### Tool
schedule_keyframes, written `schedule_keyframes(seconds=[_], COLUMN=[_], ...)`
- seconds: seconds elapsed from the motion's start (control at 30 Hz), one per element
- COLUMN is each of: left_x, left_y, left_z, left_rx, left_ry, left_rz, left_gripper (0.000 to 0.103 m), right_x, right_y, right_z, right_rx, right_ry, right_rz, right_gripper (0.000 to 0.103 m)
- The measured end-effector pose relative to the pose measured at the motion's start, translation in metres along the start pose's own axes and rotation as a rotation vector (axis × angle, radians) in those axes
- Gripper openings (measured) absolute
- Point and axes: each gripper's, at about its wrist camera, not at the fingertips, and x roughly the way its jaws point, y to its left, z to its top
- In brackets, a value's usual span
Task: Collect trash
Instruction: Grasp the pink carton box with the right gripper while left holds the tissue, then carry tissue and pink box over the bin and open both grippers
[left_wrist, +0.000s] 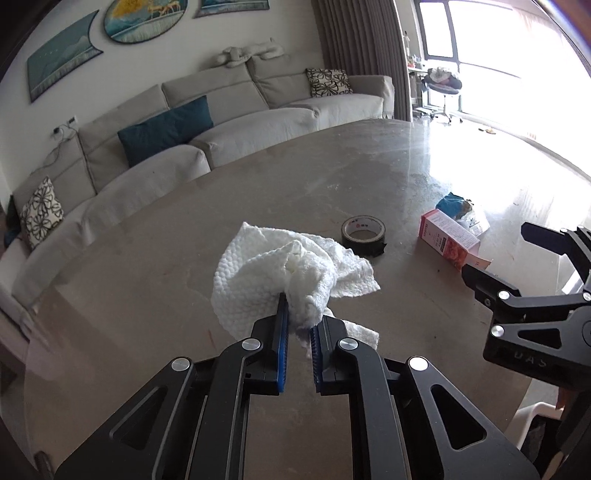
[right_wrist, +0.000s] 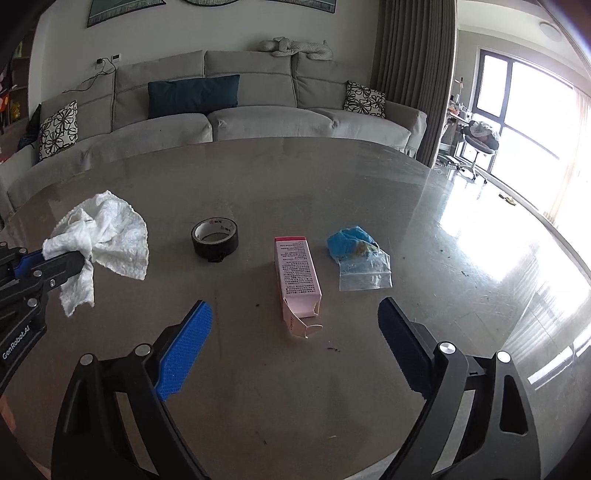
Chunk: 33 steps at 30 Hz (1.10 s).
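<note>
Left jaws: the left gripper (left_wrist: 300, 314) is clamped on a crumpled white paper towel (left_wrist: 280, 273), which bunches between the blue pads and hangs lifted above the table (left_wrist: 147, 258).
Right jaws: the right gripper (right_wrist: 295, 317) is spread wide and holds nothing; it sits above the near part of the table, with the pink box (right_wrist: 297, 284) just beyond the gap between its fingers.
Pink box: one, lying on its side near the middle of the table, its torn end flap toward the near edge.
Tape roll: one black roll (right_wrist: 215, 239), lying flat, left of the box and apart from it.
Plastic bag: one clear zip bag (right_wrist: 360, 258) with blue crumpled stuff inside, right of the box, close but not touching.
Paper towel: one, at the left, off the surface.
Open room: bare tabletop around and between the three lying things; wide bare stretches toward the far edge and the right side, where window light glares.
Edges: the far rim curves in front of a grey sofa (right_wrist: 221, 110); the right rim meets the bright floor.
Small bits: a few dark crumbs near the box.
</note>
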Motion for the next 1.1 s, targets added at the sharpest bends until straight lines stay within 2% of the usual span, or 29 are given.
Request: schedule_keyframes(seconds=[0.07, 0.13, 0.17, 0.2, 0.57, 0.7, 0.83, 0.97, 1.1], left_x=[0.000, 0.000, 0.000, 0.000, -0.003, -0.003, -0.013, -0.037, -0.063], left_y=[0.005, 0.010, 0.012, 0.014, 0.023, 0.022, 0.016, -0.006, -0.049], left_z=[0.001, 0.002, 0.003, 0.003, 0.006, 0.003, 0.002, -0.005, -0.027], left_rx=[-0.011, -0.023, -0.030, -0.037, -0.061, -0.058, -0.047, -0.009, 0.095], left_ry=[0.008, 0.012, 0.010, 0.009, -0.002, 0.003, -0.013, -0.034, -0.033], left_rz=[-0.015, -0.019, -0.022, -0.025, -0.033, -0.033, -0.056, -0.138, -0.252], left_gripper=[0.010, 0.010, 0.010, 0.010, 0.010, 0.010, 0.010, 0.010, 0.010], right_x=[0.019, 0.038, 0.045, 0.052, 0.039, 0.013, -0.036, -0.091, -0.136], right_y=[0.003, 0.005, 0.006, 0.007, 0.009, 0.008, 0.006, -0.004, -0.021], right_z=[0.010, 0.016, 0.016, 0.016, 0.010, 0.013, 0.009, -0.011, -0.046], right_rx=[-0.004, 0.001, 0.006, 0.008, 0.020, 0.018, 0.011, 0.025, 0.078], right_ry=[0.056, 0.122, 0.150, 0.177, 0.161, 0.123, 0.056, 0.002, -0.006], right_rz=[0.005, 0.015, 0.024, 0.030, 0.038, 0.064, 0.083, 0.076, 0.023], right_gripper=[0.080, 0.056, 0.047, 0.030, 0.029, 0.029, 0.029, 0.029, 0.029])
